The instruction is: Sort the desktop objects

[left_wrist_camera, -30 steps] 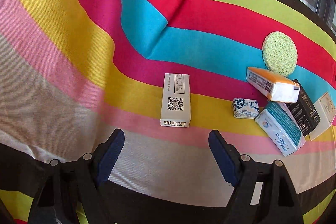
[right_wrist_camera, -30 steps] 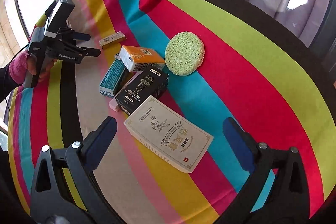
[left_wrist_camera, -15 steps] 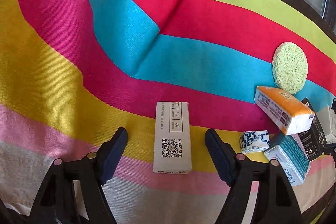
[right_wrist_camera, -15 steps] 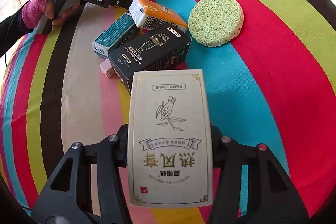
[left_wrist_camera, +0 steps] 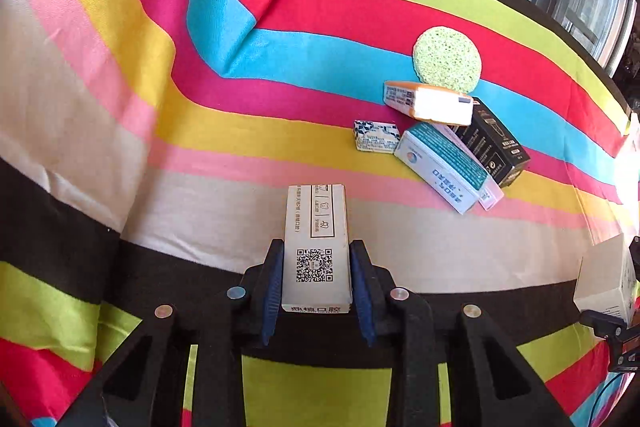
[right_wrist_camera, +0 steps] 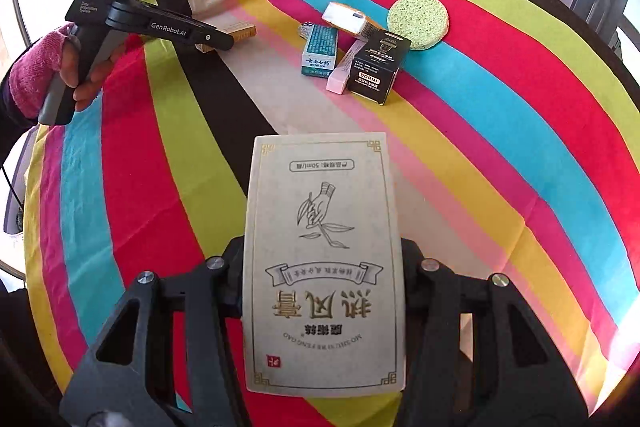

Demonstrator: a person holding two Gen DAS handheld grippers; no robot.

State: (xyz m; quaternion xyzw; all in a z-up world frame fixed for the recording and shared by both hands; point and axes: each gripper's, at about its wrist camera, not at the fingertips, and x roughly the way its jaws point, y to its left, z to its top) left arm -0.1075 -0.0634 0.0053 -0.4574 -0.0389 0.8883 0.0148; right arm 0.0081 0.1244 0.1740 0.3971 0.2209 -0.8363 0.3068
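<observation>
Left gripper (left_wrist_camera: 316, 281) clamping a narrow box (left_wrist_camera: 316, 247) between its fingers, right gripper (right_wrist_camera: 322, 267) squeezing a cream carton (right_wrist_camera: 322, 259), remaining boxes (left_wrist_camera: 444, 163) lying ahead beside a green sponge (left_wrist_camera: 447, 59).

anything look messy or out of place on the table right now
Yes: the boxes near the green sponge lie jumbled. The orange pack rests tilted on the black box, and the teal box leans askew against it.
</observation>
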